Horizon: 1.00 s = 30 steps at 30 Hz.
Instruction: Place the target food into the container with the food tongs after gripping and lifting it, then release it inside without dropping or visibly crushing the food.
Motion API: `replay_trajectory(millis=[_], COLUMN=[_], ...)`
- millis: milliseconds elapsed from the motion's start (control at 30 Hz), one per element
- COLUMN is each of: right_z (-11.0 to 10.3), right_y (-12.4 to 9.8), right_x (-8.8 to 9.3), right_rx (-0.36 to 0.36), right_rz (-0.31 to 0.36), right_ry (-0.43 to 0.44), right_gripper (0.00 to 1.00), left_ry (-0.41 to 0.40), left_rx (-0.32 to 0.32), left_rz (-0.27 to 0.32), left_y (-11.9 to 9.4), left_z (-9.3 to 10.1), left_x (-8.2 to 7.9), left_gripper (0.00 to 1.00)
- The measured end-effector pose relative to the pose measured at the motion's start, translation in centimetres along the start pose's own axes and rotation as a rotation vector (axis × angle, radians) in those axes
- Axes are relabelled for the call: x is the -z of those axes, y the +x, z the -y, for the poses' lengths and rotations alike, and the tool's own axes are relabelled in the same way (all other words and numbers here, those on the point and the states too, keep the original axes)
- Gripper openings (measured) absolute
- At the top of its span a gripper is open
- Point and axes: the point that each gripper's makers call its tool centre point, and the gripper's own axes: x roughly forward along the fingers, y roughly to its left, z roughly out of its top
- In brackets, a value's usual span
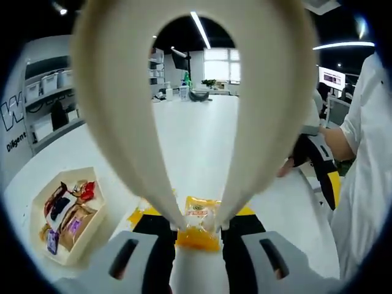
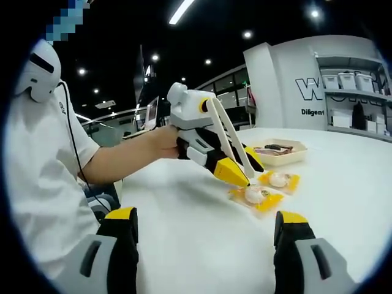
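My white table (image 2: 184,226) carries two yellow snack packets (image 2: 256,197) lying side by side near me, and farther off a shallow cream tray (image 2: 283,151) of wrapped snacks sits flat on its top.

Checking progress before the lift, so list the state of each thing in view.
Left gripper: shut on food tongs.
Food tongs: tips closed on the nearer yellow packet.
Nearer yellow packet: on the table, pinched.
Second yellow packet: lying untouched.
Container: holding wrapped snacks.
Right gripper: open, empty.
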Motion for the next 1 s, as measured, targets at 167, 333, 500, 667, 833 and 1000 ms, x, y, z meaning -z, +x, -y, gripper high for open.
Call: replay_trajectory(millis=[167,333,500,667,833,1000], right_z=[0.1,0.1,0.1,0.1,0.1,0.2], right_y=[-0.1,-0.1,-0.1,-0.2,-0.3,-0.3], right_x=[-0.1,-0.1,-0.1,-0.1,-0.1,-0.1], right_rx=[0.002,0.003,0.003,0.005,0.007,0.008], right_rz=[0.004,0.002,0.003,0.004,0.003,0.005], right_ry=[0.000,0.000,-0.001,0.000,0.000,0.001], right_gripper=[0.93,0.93,0.93,0.93,0.93,0.93], left_ry=[0.010,0.013,0.015,0.017,0.018,0.019], left_rx=[0.010,0.014,0.015,0.018,0.022,0.024], left_rz=[-0.006,-0.009,-0.016,-0.027,-0.029,-0.032], left_y=[0.5,0.7,0.9,1.3,1.5,1.5], left_z=[0.2,0.1,-0.1,-0.2,-0.2,-0.2], left_x=[-0.1,-0.1,0.1,0.3,0.3,0.3], left_gripper=[0.26,0.27,0.27,0.27,0.27,0.27])
